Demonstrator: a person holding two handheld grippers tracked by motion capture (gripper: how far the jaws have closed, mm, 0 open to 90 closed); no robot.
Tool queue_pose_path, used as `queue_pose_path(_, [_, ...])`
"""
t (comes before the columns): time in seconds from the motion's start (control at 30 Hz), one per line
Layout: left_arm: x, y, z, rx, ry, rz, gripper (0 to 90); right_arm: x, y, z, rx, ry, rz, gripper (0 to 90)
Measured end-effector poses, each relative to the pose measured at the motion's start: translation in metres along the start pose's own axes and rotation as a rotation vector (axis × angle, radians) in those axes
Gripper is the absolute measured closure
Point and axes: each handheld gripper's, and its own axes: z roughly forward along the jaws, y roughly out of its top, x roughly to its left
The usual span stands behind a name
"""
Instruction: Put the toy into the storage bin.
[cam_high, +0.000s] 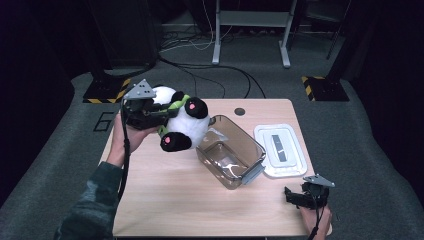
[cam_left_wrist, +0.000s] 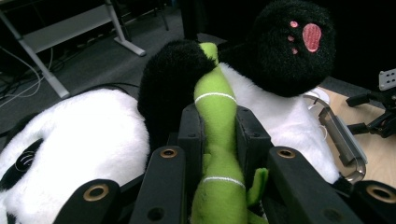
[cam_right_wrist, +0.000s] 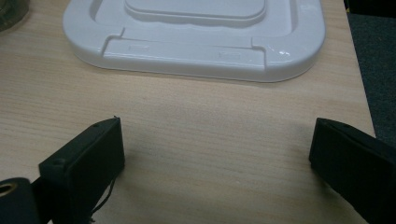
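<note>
At the left of the high view, the left gripper (cam_high: 150, 114) is held above the table's (cam_high: 165, 200) far left corner, jaws clamped tight on the green bamboo stalk (cam_left_wrist: 219, 140) of a plush panda (cam_high: 182, 122); the panda hangs sideways in the air — black paws with pink pads toward the camera, its white body just beside the near rim of the clear plastic container (cam_high: 230, 152); in the left gripper view the stalk runs straight up between the two black jaws, pinched on both sides; the container stands open and tilted near the table's middle; to its right the white lid (cam_high: 280, 150) lies flat on the wood, apart from it; at the near right corner the right gripper (cam_high: 302, 196) rests low by the table — jaws spread wide with bare wood between them, the lid just ahead.
</note>
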Motion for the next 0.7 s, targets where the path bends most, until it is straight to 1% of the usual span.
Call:
queue_pose_path(0.07, [-0.001,0.003,0.005,0.003,-0.009,0.011,75.4,0.0,0.0,0.0,0.0,0.001,0.0,2.7])
queue_pose_path(0.1, [-0.003,0.006,0.011,0.001,-0.013,0.023,75.4,0.0,0.0,0.0,-0.001,0.001,0.0,2.6])
queue_pose_path(0.2, [-0.004,0.008,0.016,0.001,-0.022,0.028,75.4,0.0,0.0,0.0,0.0,0.001,0.0,2.6])
queue_pose_path(0.27, [-0.005,0.012,0.023,0.0,-0.038,0.038,75.4,0.0,0.0,0.0,-0.001,0.001,0.0,2.6])
queue_pose_path(0.33, [-0.006,0.012,0.026,0.0,-0.039,0.04,75.4,0.0,0.0,0.0,0.0,0.001,0.0,2.6])
queue_pose_path(0.37, [-0.007,0.013,0.031,0.003,-0.049,0.043,75.4,0.0,0.0,0.0,-0.001,0.001,0.0,2.6])
queue_pose_path(0.4, [-0.007,0.013,0.031,0.003,-0.049,0.043,75.4,0.0,0.0,0.0,-0.001,0.001,0.0,2.6])
queue_pose_path(0.43, [-0.008,0.014,0.036,0.005,-0.057,0.047,75.3,0.0,0.0,0.0,0.0,0.001,0.0,2.7])
queue_pose_path(0.47, [-0.008,0.014,0.036,0.005,-0.057,0.047,75.4,0.0,0.0,0.0,0.0,0.001,0.0,2.7])
queue_pose_path(0.6, [-0.011,0.015,0.045,0.008,-0.071,0.049,75.3,0.0,0.0,0.0,-0.001,0.001,0.001,2.7])
queue_pose_path(0.67, [-0.013,0.016,0.051,0.007,-0.081,0.046,75.3,0.0,0.0,0.0,0.0,0.001,0.0,2.7])
queue_pose_path(0.7, [-0.016,0.016,0.057,0.01,-0.091,0.045,75.3,0.0,0.0,0.0,0.0,0.001,0.001,2.7])
